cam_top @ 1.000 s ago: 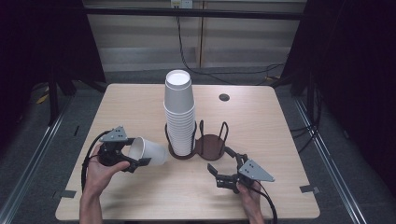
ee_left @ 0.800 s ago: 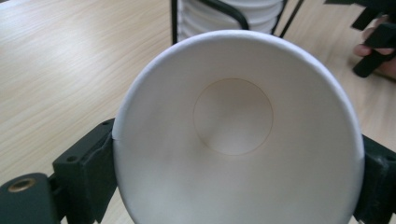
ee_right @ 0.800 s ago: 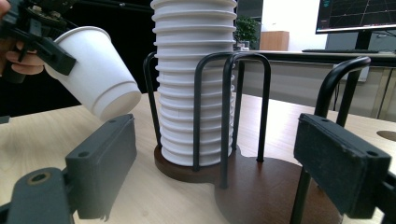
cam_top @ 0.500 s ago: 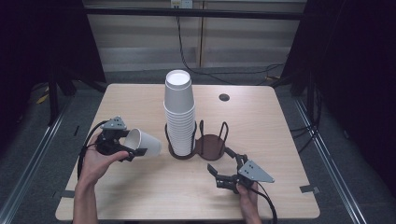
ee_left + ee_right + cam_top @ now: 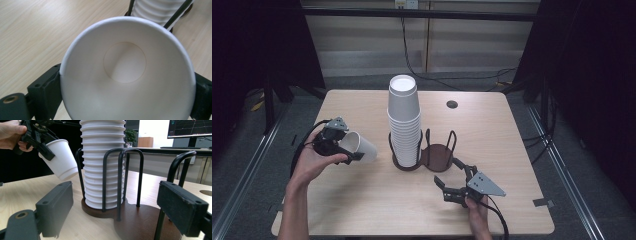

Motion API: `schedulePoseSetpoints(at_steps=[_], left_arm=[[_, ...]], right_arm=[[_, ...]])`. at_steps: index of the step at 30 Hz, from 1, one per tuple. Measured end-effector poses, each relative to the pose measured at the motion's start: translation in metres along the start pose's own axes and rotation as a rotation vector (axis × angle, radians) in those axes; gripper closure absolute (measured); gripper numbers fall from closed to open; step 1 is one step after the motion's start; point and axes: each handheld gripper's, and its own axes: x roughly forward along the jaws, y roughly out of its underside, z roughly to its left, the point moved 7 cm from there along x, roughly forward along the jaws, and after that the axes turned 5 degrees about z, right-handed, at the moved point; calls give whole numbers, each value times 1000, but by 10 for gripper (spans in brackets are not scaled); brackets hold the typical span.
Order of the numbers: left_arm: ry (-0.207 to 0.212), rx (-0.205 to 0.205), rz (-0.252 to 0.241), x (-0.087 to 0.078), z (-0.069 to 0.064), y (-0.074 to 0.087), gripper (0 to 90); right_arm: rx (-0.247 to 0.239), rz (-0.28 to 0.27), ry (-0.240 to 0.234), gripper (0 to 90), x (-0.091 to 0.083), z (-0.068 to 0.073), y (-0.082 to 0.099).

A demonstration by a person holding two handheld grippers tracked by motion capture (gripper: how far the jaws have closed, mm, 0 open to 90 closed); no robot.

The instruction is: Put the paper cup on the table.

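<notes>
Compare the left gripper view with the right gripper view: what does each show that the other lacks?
Left gripper view alone: the inside of the paper cup, down to its round bottom.

Right gripper view alone: the cup's outside wall, the left gripper clamped on its rim with the hand behind, the wooden holder base, and a monitor.

Both: the cup stack inside the black wire holder on the table.

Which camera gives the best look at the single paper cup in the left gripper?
The left gripper view: the single paper cup shows its open mouth and bottom. The high view shows it small and tilted; the right gripper view shows its outside wall and base.
</notes>
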Motion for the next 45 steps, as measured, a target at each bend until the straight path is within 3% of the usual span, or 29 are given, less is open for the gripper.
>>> schedulePoseSetpoints(at_steps=[4, 11, 18, 21, 22, 24, 26, 29, 34, 40, 41, 43, 45], left_arm=[[5, -4, 26, 3, 5, -3, 75], [-2, -3, 115, 10, 11, -5, 71], [-41, 18, 217, 21, 14, -8, 65], [-57, 21, 219, 24, 15, -11, 62], [-70, -2, 203, 25, 13, -13, 61], [-106, 34, 233, 26, 15, -16, 59], [-89, 12, 238, 31, 14, -17, 59], [-96, 31, 285, 38, 15, -15, 57], [-107, 31, 270, 43, 14, -18, 48], [-72, -9, 211, 48, 15, -16, 39], [-69, -3, 214, 48, 16, -15, 38], [-69, -28, 207, 52, 16, -13, 35], [-79, -26, 231, 55, 17, -10, 48]], right_arm=[[-1, 0, -2, 132, 0, 0, 0], [-3, 0, -4, 131, 0, 0, 0], [-6, -3, -5, 133, 0, 1, 0], [-7, -2, -6, 133, 0, 1, 0], [-6, -2, -6, 133, 0, 1, 0], [-1, 0, -2, 131, 0, 0, 0], [1, 1, -2, 131, 0, 0, 0], [-2, -1, 0, 132, 0, 0, 0], [0, -1, 1, 132, 0, 0, 0], [0, -1, 3, 132, 0, 0, 0], [1, -1, 3, 132, 0, 0, 0], [0, -1, 3, 132, 0, 0, 0], [0, -1, 3, 132, 0, 0, 0]])
